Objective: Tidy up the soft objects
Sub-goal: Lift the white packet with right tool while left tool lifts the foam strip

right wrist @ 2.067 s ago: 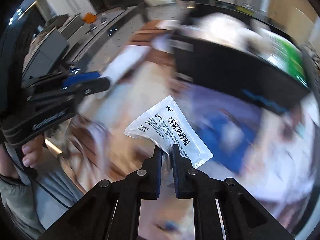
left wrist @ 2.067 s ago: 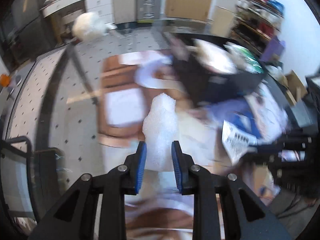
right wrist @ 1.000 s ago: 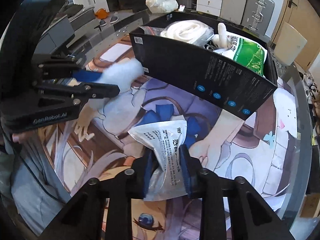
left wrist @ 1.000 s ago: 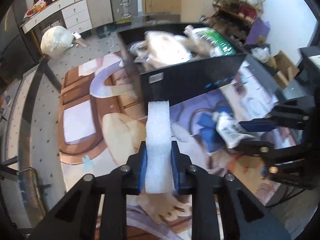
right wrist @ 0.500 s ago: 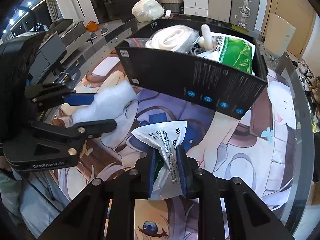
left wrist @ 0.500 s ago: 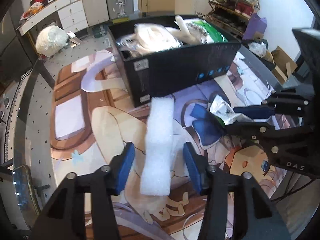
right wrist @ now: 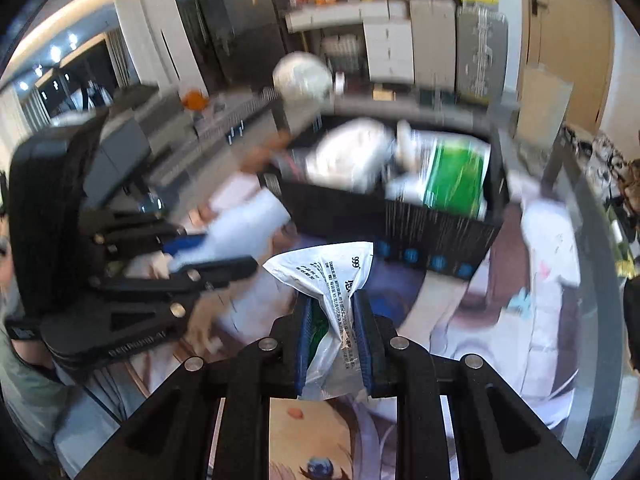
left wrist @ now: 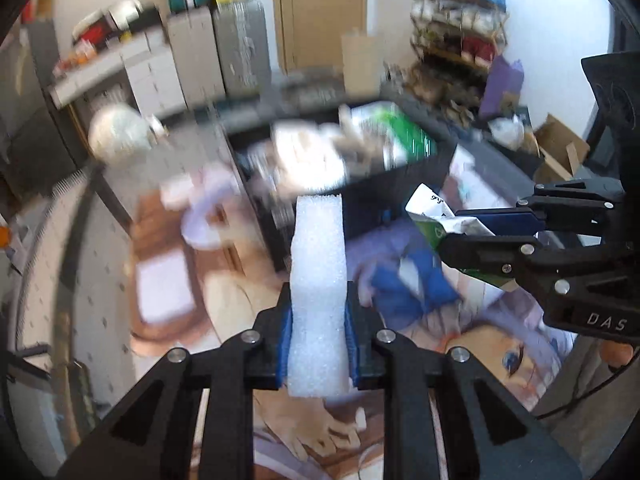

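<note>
The left gripper (left wrist: 318, 344) is clamped on a white foam strip (left wrist: 318, 280) whose long axis points up-frame at the black storage box (left wrist: 360, 208) just beyond. The right gripper (right wrist: 334, 336) pinches a crumpled medicine sachet (right wrist: 332, 276); its view alone shows the box's near wall (right wrist: 400, 220) and green packet (right wrist: 456, 176) inside.

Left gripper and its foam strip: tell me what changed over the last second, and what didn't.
The left gripper opened half a second ago, leaving the white foam strip loose between its fingers, and its jaws have just closed on it again. Both grippers have lifted toward the black bin. The right gripper stayed clamped on the white sachet, and the bin's contents look unchanged.
</note>
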`<state>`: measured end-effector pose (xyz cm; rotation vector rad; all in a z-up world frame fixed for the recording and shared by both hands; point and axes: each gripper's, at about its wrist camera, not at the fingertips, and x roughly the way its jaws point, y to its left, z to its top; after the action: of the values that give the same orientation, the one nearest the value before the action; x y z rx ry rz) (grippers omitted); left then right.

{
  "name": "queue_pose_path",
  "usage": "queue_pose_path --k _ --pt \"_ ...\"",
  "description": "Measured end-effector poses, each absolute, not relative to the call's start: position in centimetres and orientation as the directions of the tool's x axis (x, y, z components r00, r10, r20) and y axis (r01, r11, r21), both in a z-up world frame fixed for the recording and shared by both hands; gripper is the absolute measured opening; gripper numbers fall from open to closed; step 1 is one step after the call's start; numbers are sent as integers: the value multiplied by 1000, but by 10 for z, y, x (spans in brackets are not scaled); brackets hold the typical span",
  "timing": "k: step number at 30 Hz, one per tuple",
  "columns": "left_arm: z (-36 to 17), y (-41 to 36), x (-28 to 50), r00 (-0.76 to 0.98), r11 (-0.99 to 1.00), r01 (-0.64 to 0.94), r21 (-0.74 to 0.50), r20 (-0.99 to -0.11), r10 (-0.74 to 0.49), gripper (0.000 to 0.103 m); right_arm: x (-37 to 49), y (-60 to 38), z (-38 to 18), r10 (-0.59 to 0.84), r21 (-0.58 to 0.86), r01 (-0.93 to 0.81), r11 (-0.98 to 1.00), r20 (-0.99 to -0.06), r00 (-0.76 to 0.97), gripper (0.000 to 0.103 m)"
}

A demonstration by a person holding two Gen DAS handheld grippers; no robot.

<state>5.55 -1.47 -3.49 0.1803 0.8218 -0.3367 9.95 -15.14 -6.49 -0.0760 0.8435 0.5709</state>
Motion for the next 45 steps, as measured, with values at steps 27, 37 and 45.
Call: queue_pose_path --k 27,37,45 --pt "23 -8 35 881 954 298 18 -390 -267 20 51 -190 17 426 82 -424 902 -335 841 20" --pt "22 -6 34 885 958 287 1 -383 -265 20 51 -188 15 435 60 -440 896 -319 842 20" --pt "26 -4 33 887 955 295 -9 -370 -278 20 52 -186 13 420 54 -427 902 -328 846 20"
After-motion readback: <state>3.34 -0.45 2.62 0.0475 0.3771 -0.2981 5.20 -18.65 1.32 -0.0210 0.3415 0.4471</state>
